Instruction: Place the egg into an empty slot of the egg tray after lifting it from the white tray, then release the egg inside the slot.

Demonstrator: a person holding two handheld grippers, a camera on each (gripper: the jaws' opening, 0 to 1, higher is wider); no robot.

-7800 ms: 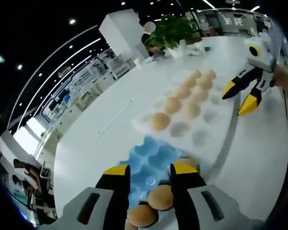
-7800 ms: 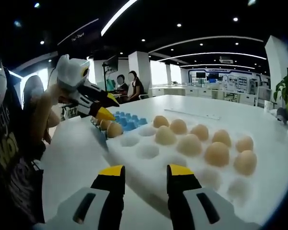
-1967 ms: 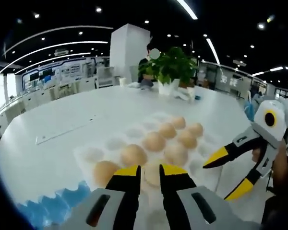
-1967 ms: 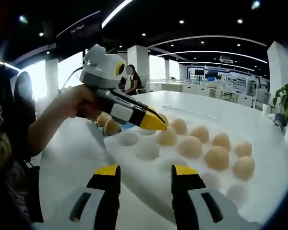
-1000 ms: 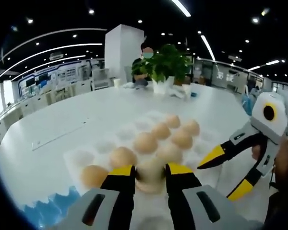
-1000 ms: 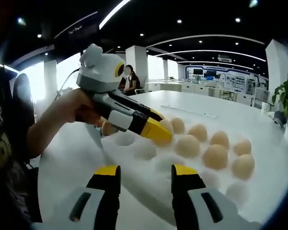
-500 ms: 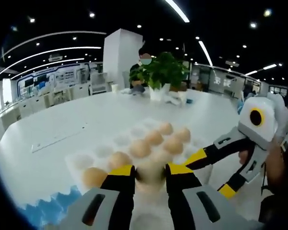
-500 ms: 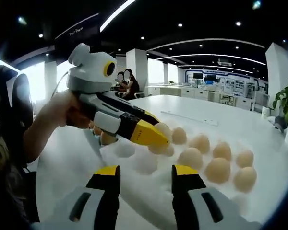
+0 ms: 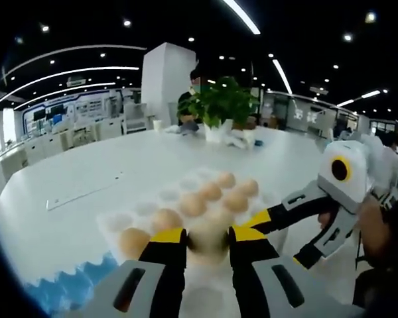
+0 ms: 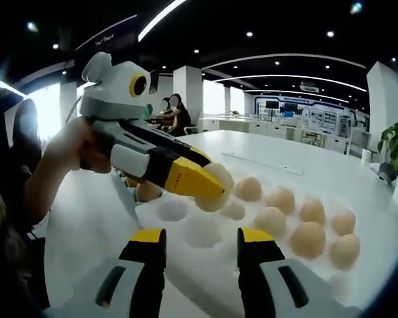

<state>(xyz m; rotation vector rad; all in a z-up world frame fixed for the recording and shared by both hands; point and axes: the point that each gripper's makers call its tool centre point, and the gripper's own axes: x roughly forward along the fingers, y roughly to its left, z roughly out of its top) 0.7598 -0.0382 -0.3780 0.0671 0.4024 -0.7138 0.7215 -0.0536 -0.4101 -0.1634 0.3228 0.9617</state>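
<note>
While one egg (image 9: 209, 233) was clamped in the left gripper (image 9: 208, 236), seven eggs were counted on the white tray (image 10: 205, 262); the right gripper (image 10: 202, 240), at six o'clock, was held apart.

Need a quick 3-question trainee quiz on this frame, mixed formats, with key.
1. True or false: the left gripper is shut on an egg.
2. Multiple choice: where is that egg? A) seated in a blue tray slot B) held above the white tray C) lying on the table top
3. Fill in: the right gripper has its jaws ____ and holds nothing.

Key
1. True. In the left gripper view the egg sits between the yellow-tipped jaws.
2. B. In the right gripper view it hangs clear of the white tray's slots.
3. Open.
</note>
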